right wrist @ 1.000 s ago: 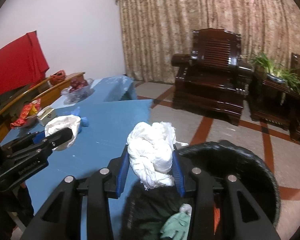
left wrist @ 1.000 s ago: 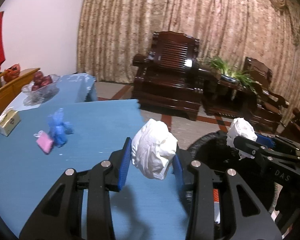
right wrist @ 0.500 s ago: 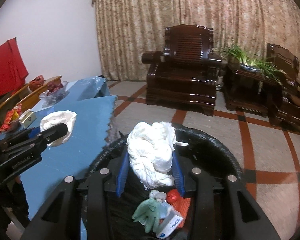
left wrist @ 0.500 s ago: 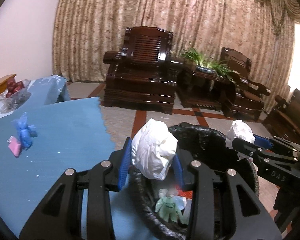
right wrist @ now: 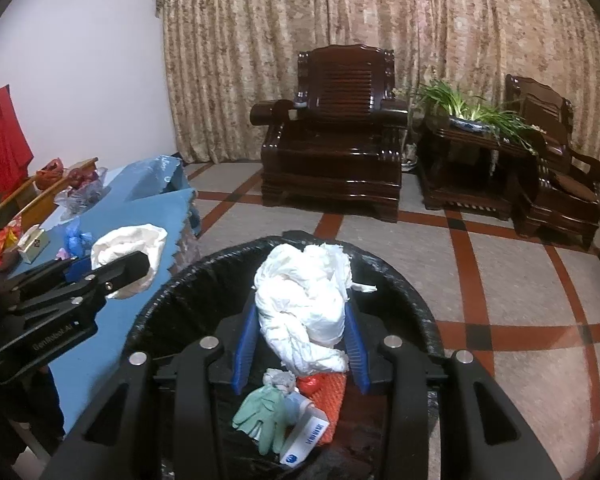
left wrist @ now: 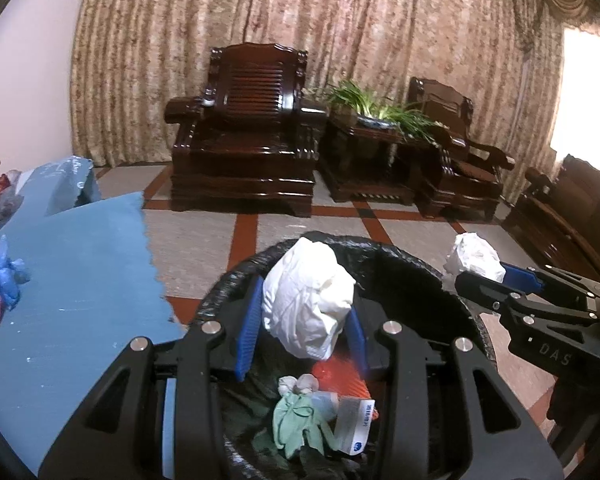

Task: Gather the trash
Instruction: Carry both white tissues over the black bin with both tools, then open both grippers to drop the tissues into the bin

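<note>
Both my grippers have swung from the blue table point(left wrist: 80, 280) to over the bin point(right wrist: 400, 292) at 6 o'clock, left gripper point(left wrist: 302, 320) and right gripper point(right wrist: 300, 332) each clamped on a white wad point(left wrist: 308, 300) point(right wrist: 304, 296).

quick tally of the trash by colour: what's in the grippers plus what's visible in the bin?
White: 3, a wad in the left gripper, a wad in the right gripper, a box in the bin
Green: 1, glove
Orange-red: 1, netting
Total: 5; more may lie hidden.
</note>
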`<state>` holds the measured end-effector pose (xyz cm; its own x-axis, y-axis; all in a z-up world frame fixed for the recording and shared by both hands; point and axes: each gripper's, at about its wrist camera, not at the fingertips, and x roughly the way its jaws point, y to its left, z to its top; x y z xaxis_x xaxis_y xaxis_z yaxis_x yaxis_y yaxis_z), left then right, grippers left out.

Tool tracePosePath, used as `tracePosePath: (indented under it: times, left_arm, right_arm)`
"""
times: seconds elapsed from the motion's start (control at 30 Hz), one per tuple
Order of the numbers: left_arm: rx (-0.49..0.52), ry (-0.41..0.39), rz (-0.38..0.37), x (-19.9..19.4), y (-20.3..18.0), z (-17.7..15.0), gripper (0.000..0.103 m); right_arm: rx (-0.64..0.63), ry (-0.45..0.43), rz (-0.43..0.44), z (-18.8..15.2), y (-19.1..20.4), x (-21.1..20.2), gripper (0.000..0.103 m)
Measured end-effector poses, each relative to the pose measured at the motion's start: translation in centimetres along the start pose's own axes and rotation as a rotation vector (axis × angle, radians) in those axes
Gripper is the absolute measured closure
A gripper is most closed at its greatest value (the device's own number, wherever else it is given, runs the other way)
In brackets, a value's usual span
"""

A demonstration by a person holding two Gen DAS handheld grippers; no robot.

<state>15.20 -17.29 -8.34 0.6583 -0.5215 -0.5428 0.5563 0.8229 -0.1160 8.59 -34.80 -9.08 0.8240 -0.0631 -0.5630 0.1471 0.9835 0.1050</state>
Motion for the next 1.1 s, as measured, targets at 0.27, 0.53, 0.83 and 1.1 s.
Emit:
tracePosePath:
  times: [0.27, 0.53, 0.83, 1.1]
  left_arm:
    - [0.011, 0.043, -0.036, 2.3, -1.0, -0.6, 0.064]
    - [0.004, 0.025, -0.045, 2.3, -0.7, 0.0, 0.033]
    - [-0.015, -0.011, 0.024, 0.3, 1.9, 0.7, 0.013]
    - [-0.046, -0.035, 0.101, -2.5, 5.3, 1.1, 0.012]
  right_arm:
    - [0.023, 0.033, -0.024, -1.3, -2.0, 0.9, 0.062]
    - [0.031, 0.031, -0.046, -1.7, -2.8, 1.2, 0.035]
    - [0.034, 0.0, -0.046, -1.6, -2.2, 0.6, 0.006]
    - [0.011, 0.001, -0.013, -1.2, -0.1, 0.8, 0.006]
